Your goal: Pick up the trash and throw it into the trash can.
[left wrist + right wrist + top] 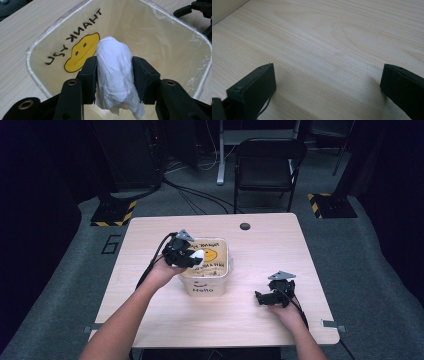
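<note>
A crumpled white tissue is pinched between the two black jaws of my left gripper, which is shut on it. In the high view the left gripper holds the tissue just over the left rim of a cream bin printed with a yellow smiley and "Hello". The left gripper view looks down into the bin's plastic-lined opening. My right gripper rests low over the table at the right, its jaws wide open with bare wood between them.
The light wooden table has a round cable hole near its far edge. A black chair stands beyond the table. Yellow-black striped stand bases sit on the grey floor at both far sides.
</note>
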`<state>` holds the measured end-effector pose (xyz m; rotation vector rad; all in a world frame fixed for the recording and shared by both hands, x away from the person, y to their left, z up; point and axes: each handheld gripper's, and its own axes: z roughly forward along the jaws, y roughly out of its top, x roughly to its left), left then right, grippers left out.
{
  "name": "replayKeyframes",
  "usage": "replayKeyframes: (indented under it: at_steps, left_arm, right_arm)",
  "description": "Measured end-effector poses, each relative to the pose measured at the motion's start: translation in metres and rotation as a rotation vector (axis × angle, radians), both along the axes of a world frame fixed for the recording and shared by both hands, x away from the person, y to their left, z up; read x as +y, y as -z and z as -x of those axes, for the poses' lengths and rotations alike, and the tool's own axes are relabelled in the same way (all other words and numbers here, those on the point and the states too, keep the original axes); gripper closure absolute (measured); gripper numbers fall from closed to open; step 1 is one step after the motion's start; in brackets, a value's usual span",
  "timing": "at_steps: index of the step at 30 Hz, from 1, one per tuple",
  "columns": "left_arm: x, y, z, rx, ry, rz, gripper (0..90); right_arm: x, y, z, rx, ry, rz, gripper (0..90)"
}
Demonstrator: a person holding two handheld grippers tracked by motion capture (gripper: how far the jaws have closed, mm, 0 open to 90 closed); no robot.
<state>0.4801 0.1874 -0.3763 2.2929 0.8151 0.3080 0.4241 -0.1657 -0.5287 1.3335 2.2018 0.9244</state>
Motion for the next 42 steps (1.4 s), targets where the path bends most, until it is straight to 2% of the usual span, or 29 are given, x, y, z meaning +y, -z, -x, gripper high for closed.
replayKeyframes:
  at_steps: [9,21,24,27,30,42]
  left_arm:
    - [-0.007,0.011,-0.006,0.018,-0.004,-0.021,56.5]
    - [-0.01,0.018,-0.01,0.036,-0.003,-0.049,54.9]
    - [-0.01,0.02,-0.011,0.047,-0.012,-0.056,51.5]
    - [-0.011,0.019,-0.01,0.042,-0.012,-0.061,48.5]
    - [-0.01,0.017,-0.009,0.037,-0.019,-0.051,43.5]
    - [0.008,0.004,-0.004,0.015,-0.051,0.003,38.6]
  right_arm:
    - [0.0,0.0,0.0,0.0,-0.004,0.0,0.0]
    - [0.0,0.0,0.0,0.002,-0.005,-0.003,0.0]
    - [0.0,0.0,0.0,0.003,-0.005,-0.003,0.0]
    - [0.0,0.0,0.0,0.002,-0.005,-0.003,0.0]
    - [0.0,0.0,0.0,0.003,-0.005,-0.004,0.0]
    - [0.0,0.0,0.0,-0.002,-0.01,-0.003,0.0]
